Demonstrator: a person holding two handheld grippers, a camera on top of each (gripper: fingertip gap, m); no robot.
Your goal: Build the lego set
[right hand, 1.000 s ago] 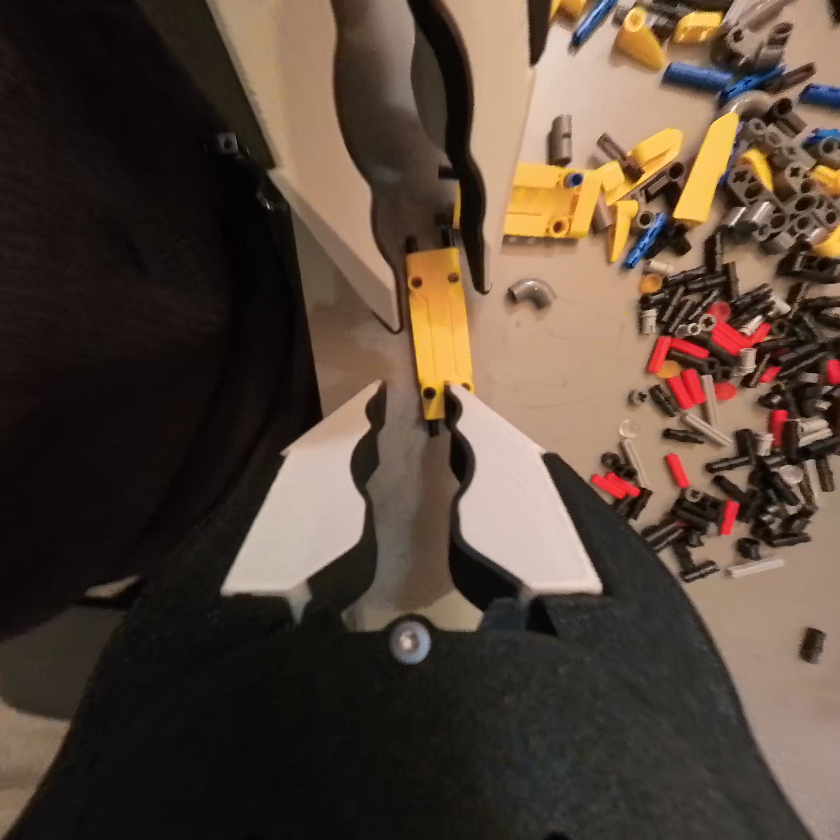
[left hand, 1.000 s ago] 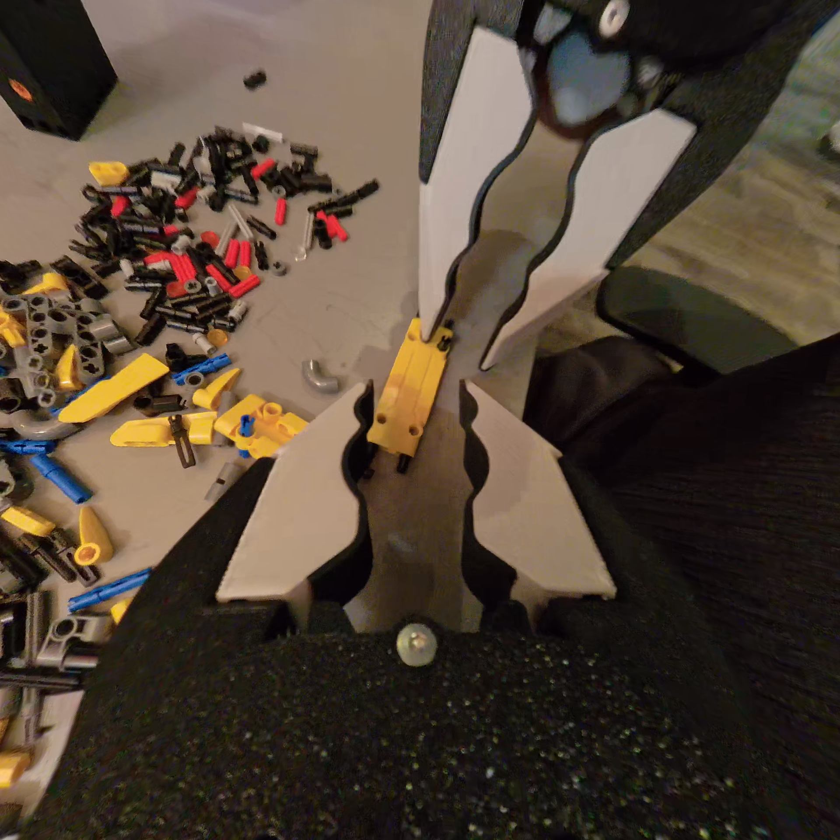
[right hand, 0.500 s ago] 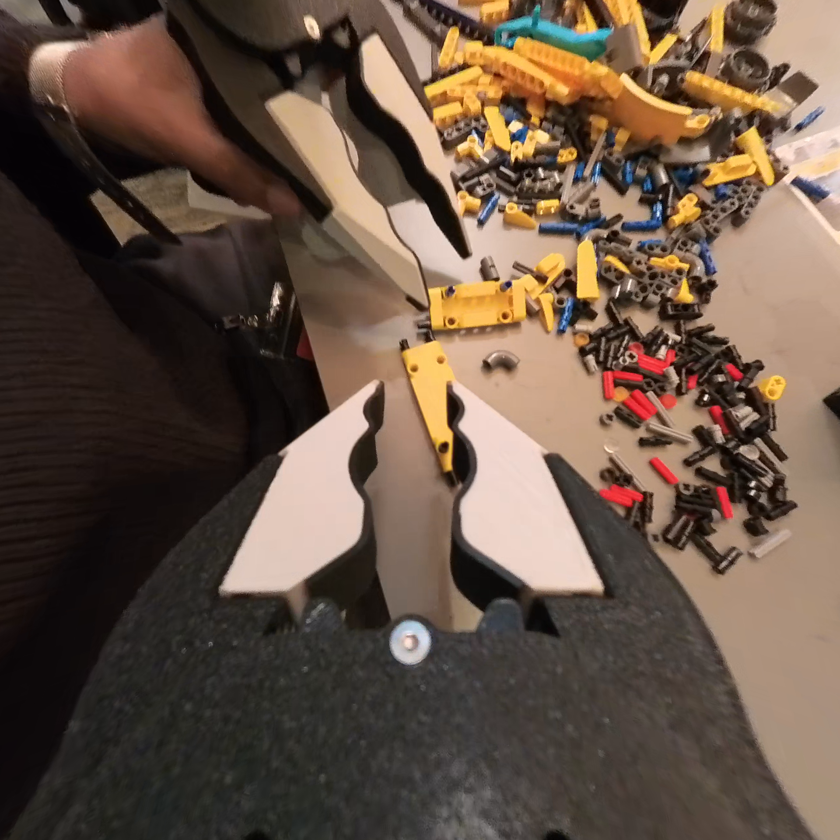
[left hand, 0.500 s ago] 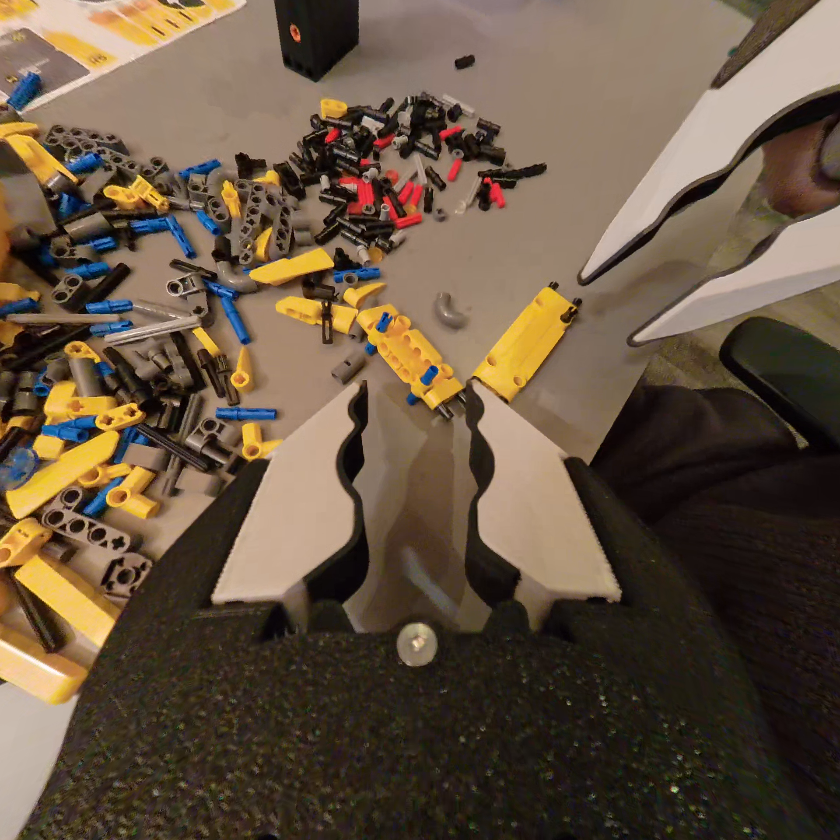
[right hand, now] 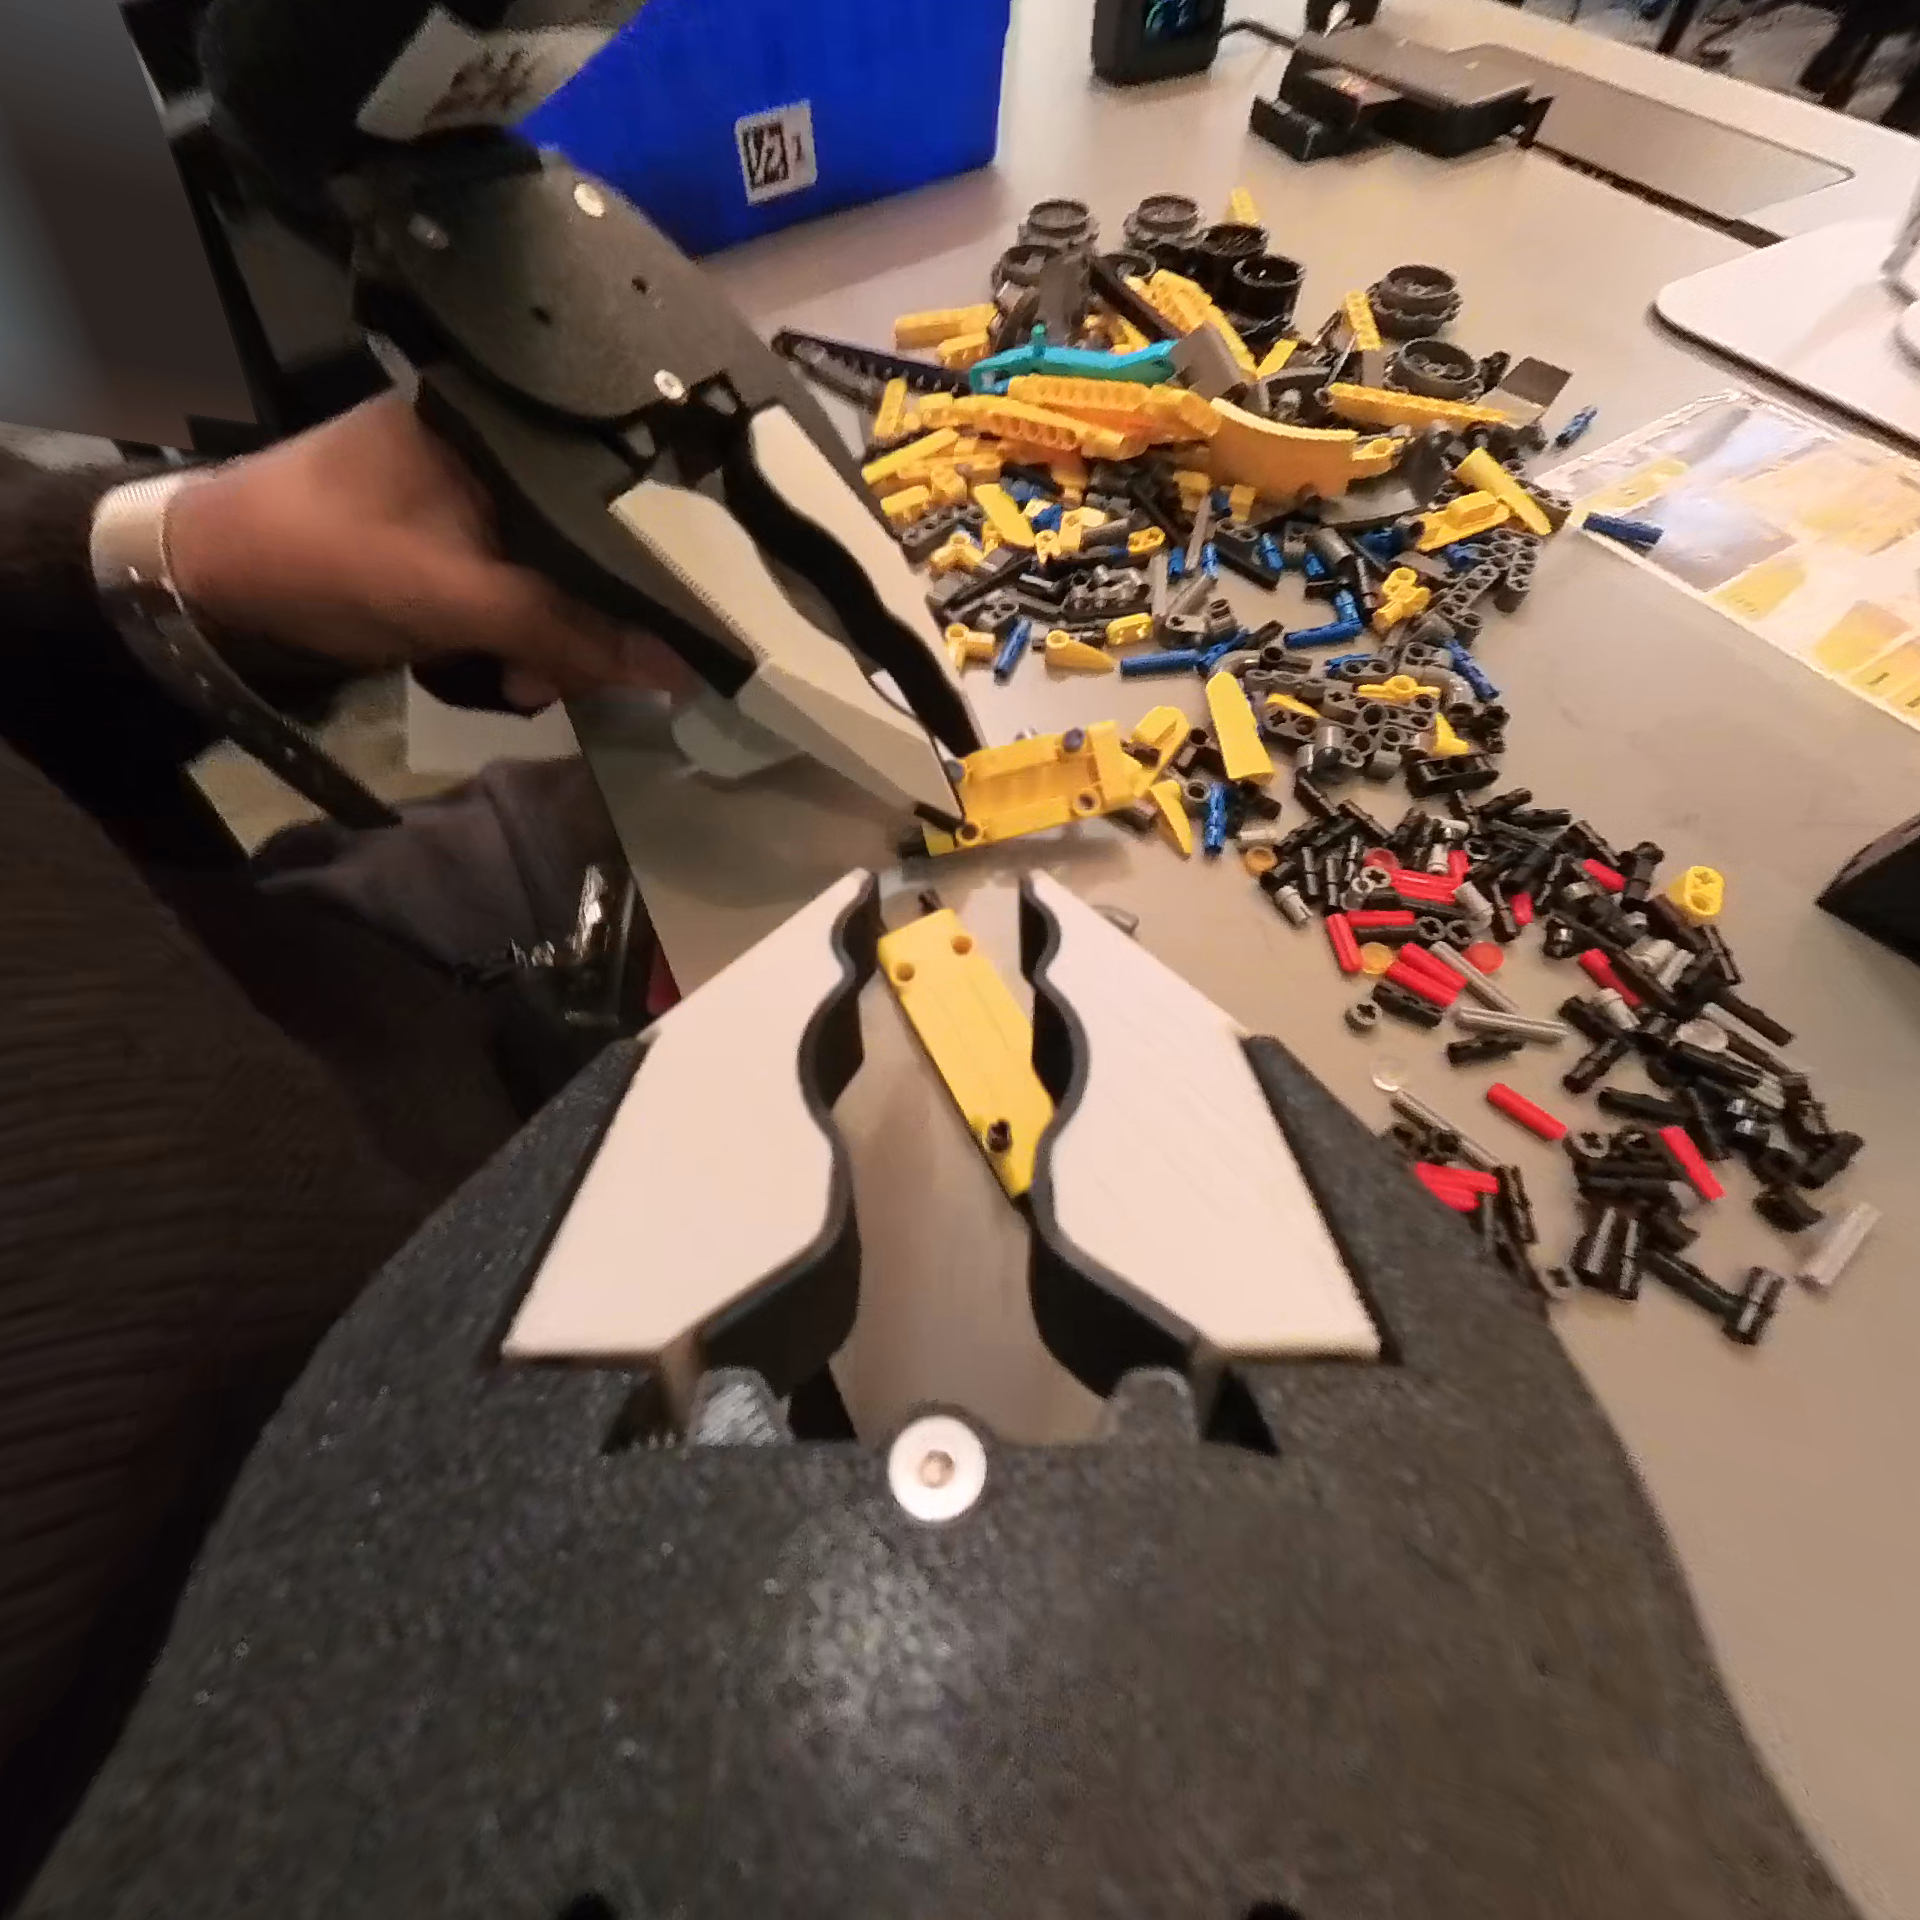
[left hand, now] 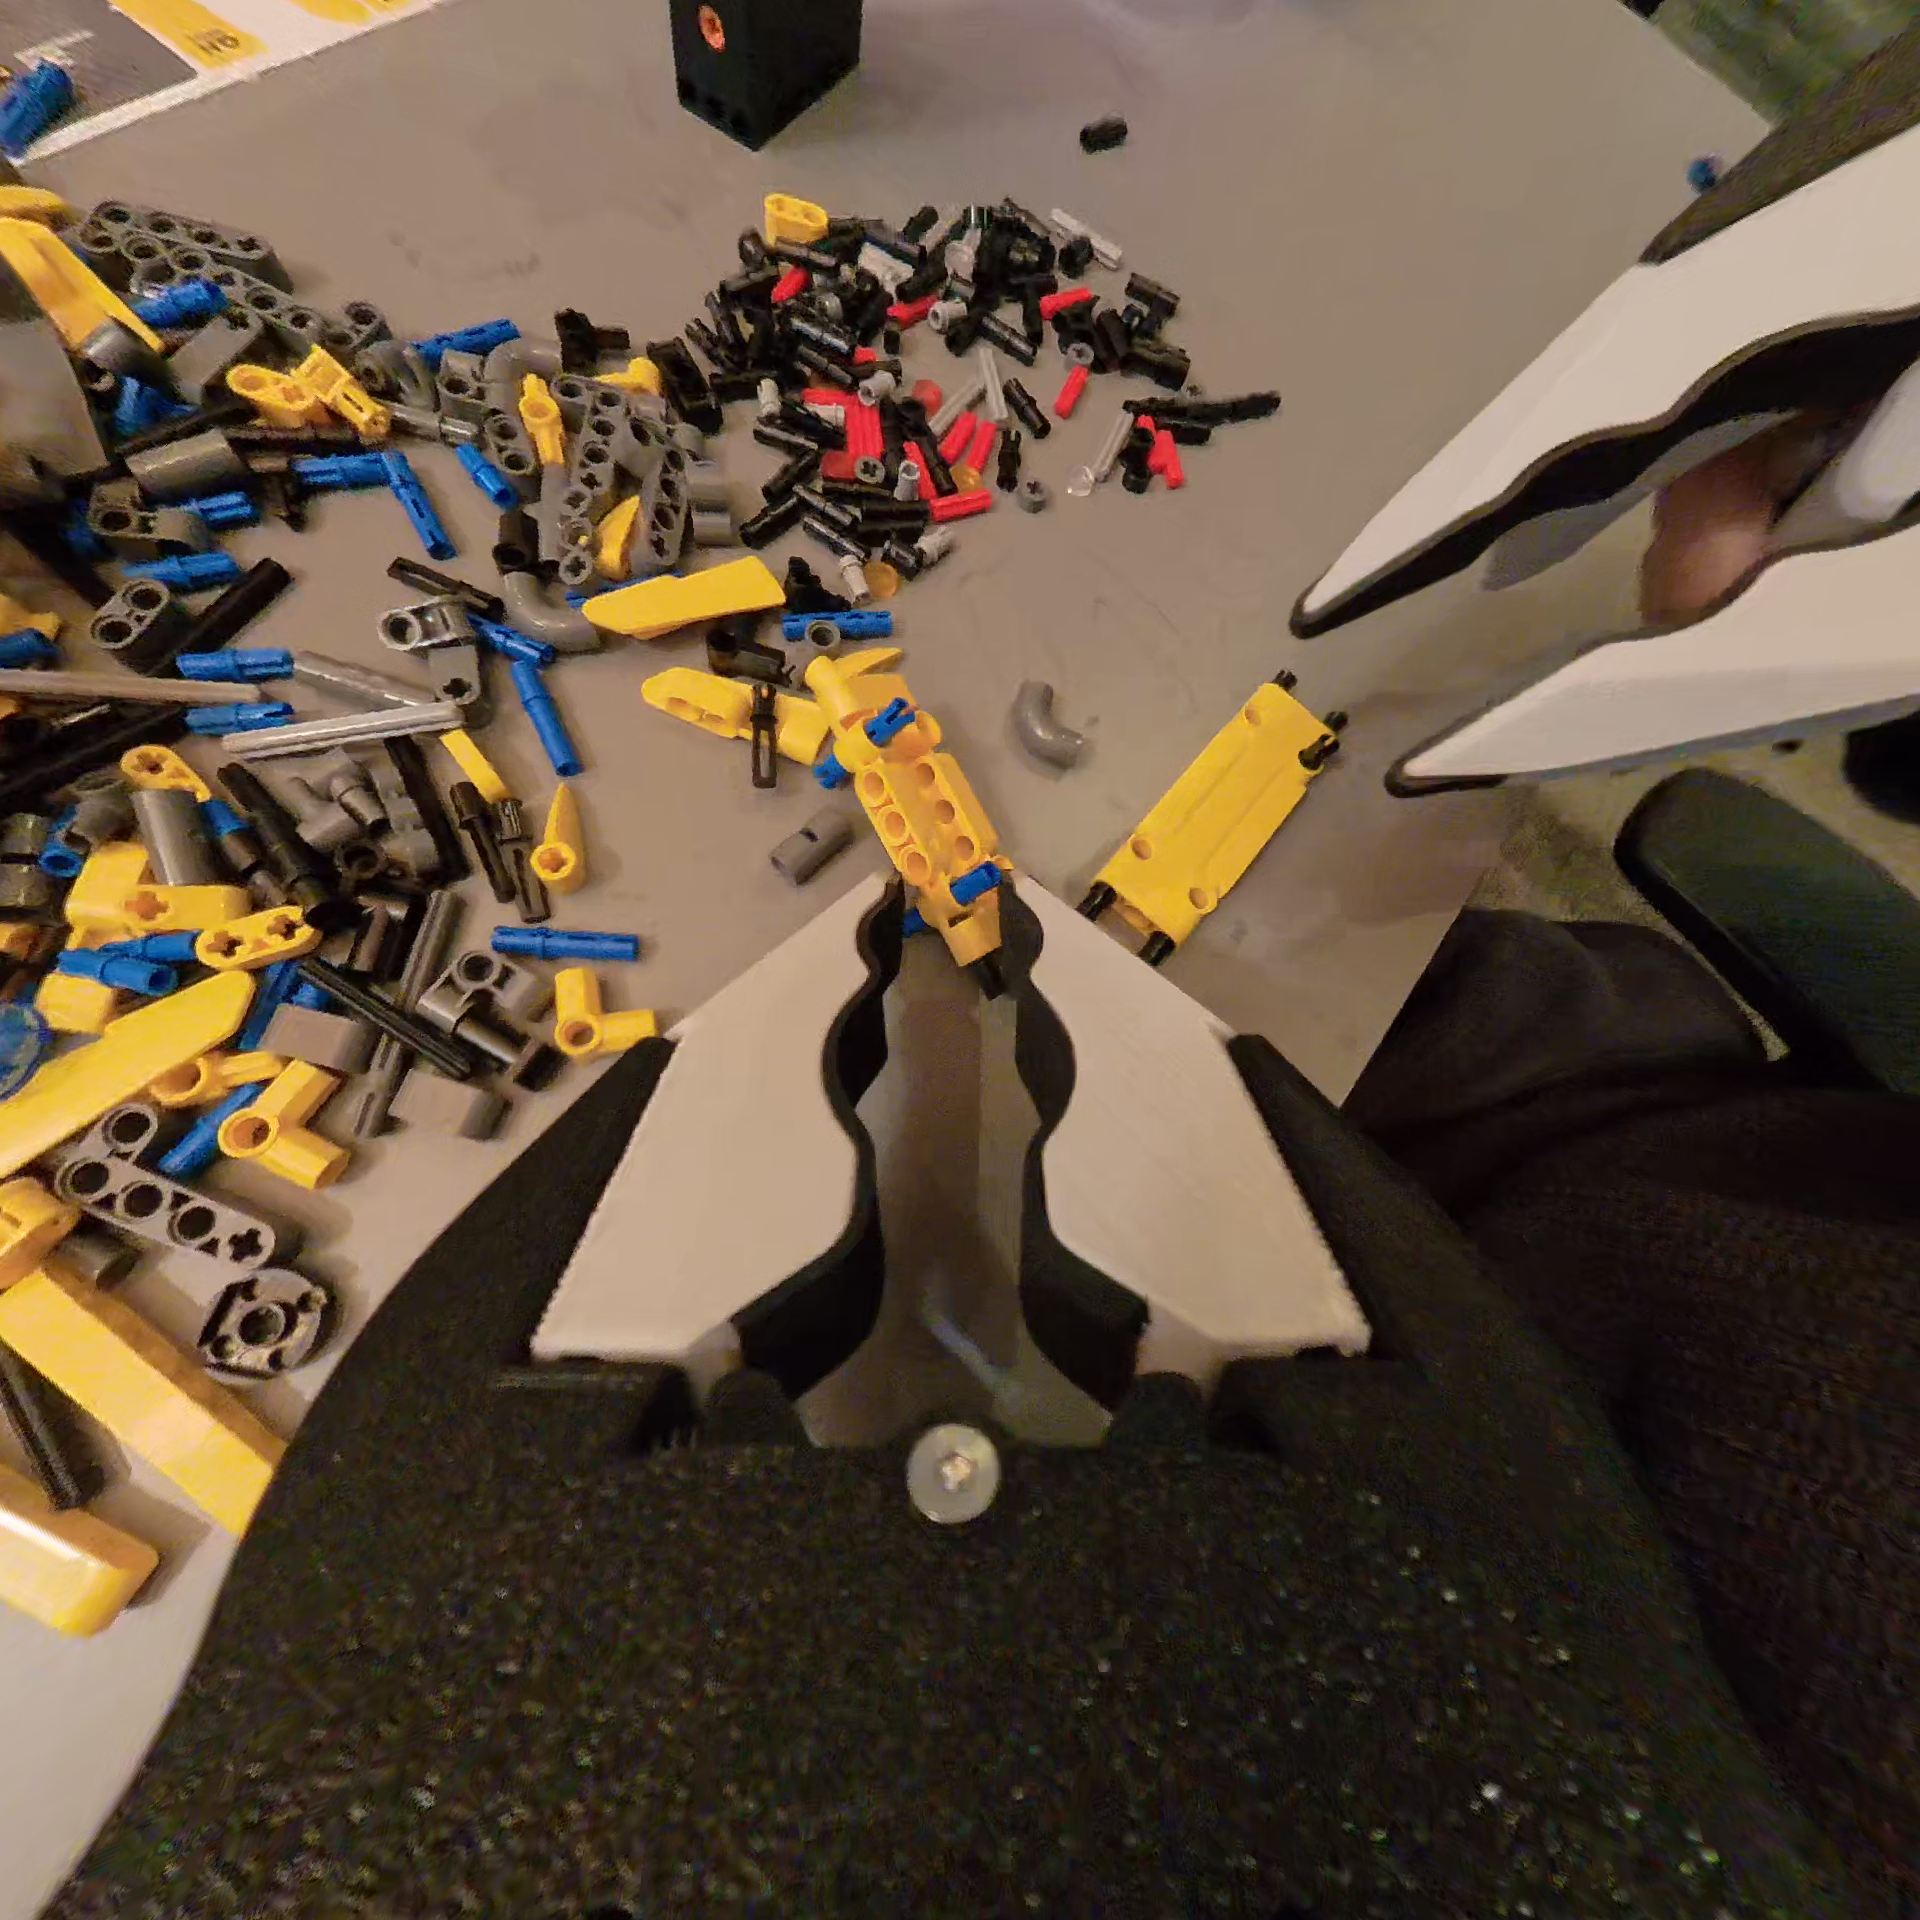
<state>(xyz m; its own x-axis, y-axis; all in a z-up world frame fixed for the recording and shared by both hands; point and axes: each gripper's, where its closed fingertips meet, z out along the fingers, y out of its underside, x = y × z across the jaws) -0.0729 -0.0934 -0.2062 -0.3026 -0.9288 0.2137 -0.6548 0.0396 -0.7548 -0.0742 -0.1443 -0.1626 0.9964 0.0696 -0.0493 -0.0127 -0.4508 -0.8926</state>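
Observation:
My left gripper (left hand: 951, 904) is shut on the near end of a yellow beam assembly with blue pins (left hand: 914, 800). The rest of the assembly reaches out over the grey table (left hand: 1299, 260). The right wrist view shows the same grip (right hand: 935, 790) on the assembly (right hand: 1049, 779). A flat yellow panel with black pins (left hand: 1210, 821) lies on the table near its edge. My right gripper (left hand: 1351, 701) is open and hovers above and to the right of the panel without touching it. In the right wrist view the panel (right hand: 966, 1029) shows through the gap of the right gripper (right hand: 948, 888).
A pile of black and red pins (left hand: 935, 395) and a mixed pile of yellow, blue and grey pieces (left hand: 260, 727) cover the table. A grey elbow piece (left hand: 1044, 722) lies by the assembly. A black box (left hand: 764, 62), a blue bin (right hand: 769, 94) and black wheels (right hand: 1226, 249) stand farther back. One gripper's finger ends stand about 7 centimetres off the other's.
The left gripper left the yellow panel, moved to the yellow assembly and closed on its end. The right gripper drew back from the panel, which now lies on the table.

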